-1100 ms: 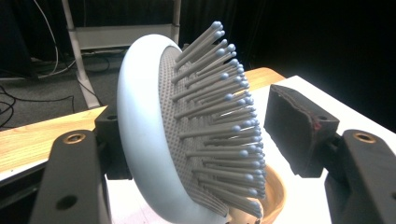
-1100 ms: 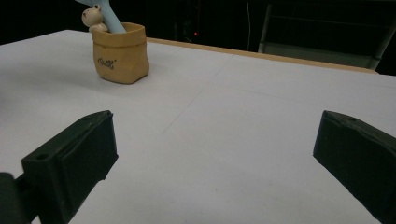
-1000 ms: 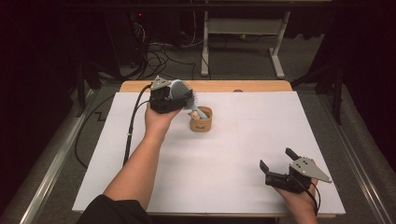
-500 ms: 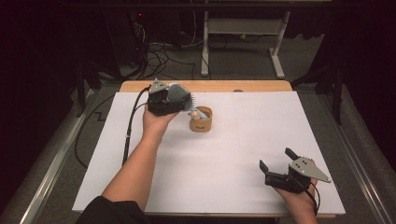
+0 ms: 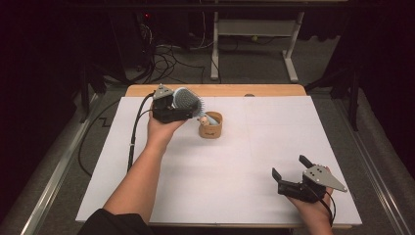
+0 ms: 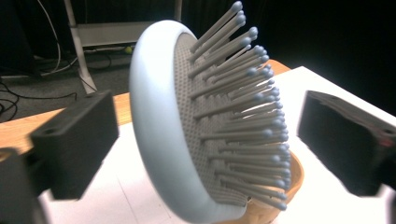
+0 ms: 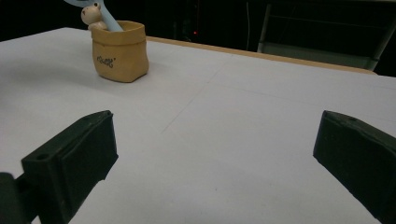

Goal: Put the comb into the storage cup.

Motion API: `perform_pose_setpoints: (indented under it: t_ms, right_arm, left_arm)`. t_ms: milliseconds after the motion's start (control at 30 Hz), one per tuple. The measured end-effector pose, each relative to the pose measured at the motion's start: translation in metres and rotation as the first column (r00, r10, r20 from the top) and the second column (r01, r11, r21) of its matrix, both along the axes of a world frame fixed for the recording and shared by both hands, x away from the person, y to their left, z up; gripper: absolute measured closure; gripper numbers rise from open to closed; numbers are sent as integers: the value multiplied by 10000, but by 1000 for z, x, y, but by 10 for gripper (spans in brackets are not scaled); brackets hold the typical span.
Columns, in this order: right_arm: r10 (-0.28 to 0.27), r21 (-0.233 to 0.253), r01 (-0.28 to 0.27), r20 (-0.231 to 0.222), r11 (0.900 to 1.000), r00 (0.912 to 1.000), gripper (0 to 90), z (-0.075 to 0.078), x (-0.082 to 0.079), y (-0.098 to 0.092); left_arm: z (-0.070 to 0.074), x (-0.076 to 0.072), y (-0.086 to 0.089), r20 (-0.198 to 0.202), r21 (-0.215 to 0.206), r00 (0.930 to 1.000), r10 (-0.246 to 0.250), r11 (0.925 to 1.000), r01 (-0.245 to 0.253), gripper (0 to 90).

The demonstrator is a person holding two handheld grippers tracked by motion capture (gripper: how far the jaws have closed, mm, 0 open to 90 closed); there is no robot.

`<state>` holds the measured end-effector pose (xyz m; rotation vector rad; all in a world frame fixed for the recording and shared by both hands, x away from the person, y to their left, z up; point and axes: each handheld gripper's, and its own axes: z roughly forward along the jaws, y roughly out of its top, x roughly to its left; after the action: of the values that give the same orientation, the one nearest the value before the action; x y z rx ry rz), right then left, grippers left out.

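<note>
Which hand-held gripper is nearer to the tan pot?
Left. The left hand-held gripper is beside the tan pot, its open jaws around the head of the hairbrush standing in it. The right hand-held gripper rests open at the table's near right corner.

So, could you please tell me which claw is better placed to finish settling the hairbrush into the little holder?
Left. The left claw is at the hairbrush, whose handle sits in the holder. The right claw waits open, far off near the table's front edge.
</note>
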<state>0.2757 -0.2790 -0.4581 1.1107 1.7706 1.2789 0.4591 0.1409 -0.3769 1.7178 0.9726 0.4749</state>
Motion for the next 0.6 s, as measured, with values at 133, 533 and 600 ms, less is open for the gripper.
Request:
perform_pose_setpoints:
  t_ms: [133,533,600]
  right_arm:
    - [21,-49,-20,51,10000,10000,3,0,0,1]
    - [-6,-175,6,-9,9998,10000,2,0,0,3]
    - [0,-190,0,-11,9998,10000,2,0,0,3]
  left_arm:
    - [0,-5,4,334,-96,9994,-107,9999,110,0]
    - [-9,-24,17,566,-646,9983,-164,9977,201,0]
    - [-13,-27,20,515,-625,9984,-214,9977,246,0]
